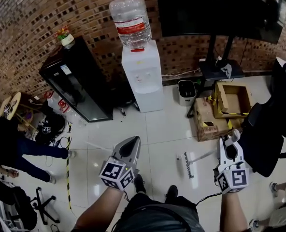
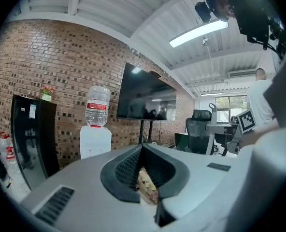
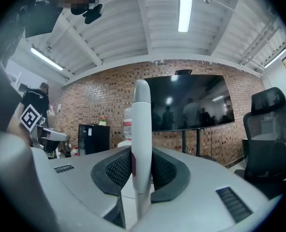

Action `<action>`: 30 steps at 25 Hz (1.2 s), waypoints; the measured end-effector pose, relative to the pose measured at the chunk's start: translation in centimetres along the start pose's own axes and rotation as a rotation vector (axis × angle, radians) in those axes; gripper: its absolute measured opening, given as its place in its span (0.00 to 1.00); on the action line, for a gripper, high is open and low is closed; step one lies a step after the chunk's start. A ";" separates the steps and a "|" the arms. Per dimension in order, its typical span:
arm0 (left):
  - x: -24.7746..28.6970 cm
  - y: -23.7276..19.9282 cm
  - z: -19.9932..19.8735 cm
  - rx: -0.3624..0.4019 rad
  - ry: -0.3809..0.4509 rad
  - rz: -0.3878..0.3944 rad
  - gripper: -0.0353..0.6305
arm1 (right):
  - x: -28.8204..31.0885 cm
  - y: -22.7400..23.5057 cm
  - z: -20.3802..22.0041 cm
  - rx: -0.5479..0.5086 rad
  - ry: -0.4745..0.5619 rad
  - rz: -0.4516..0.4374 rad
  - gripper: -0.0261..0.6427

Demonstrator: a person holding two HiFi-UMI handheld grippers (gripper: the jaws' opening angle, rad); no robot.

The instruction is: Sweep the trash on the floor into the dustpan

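Clamping the broom [image 1: 187,165], right gripper [image 1: 230,140] stands between open floor tiles [image 1: 164,129] and chair [image 1: 268,129].

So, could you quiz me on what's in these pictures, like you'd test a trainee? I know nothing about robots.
1. Multiple choice: what is the right gripper clamped on?
A) a white broom handle
B) a plastic cup
C) a folded newspaper

2. True or false: the broom's bristle head lies on the white tiled floor.

3. Fill in the blank: the clear water bottle with the red label stands upside down on the white water ____.

Key:
1. A
2. True
3. dispenser
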State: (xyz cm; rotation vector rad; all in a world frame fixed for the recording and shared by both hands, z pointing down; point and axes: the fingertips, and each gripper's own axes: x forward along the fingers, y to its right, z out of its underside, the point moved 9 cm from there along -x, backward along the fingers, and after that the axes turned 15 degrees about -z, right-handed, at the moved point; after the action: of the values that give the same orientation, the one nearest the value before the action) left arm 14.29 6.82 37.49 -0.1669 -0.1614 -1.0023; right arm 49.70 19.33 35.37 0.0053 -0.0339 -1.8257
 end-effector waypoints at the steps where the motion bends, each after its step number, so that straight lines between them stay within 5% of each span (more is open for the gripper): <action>1: 0.8 -0.4 0.3 0.003 -0.010 0.008 0.07 | 0.7 0.5 0.9 -0.001 -0.011 0.021 0.18; 14: 10.0 -8.0 7.7 0.112 -0.136 0.087 0.07 | 6.2 3.1 14.4 0.001 -0.183 0.313 0.18; 20: 11.6 -9.5 10.3 0.091 -0.184 0.149 0.07 | 7.3 3.1 19.1 0.024 -0.261 0.399 0.18; 30: 12.0 -14.1 11.9 0.098 -0.214 0.165 0.07 | 14.0 -1.7 22.0 0.036 -0.322 0.389 0.17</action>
State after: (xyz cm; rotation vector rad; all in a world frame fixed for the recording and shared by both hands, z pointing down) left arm 8.03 -7.95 52.60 -0.1948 -0.3854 -0.8091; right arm 44.03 6.63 57.47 -0.2537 -0.2766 -1.4220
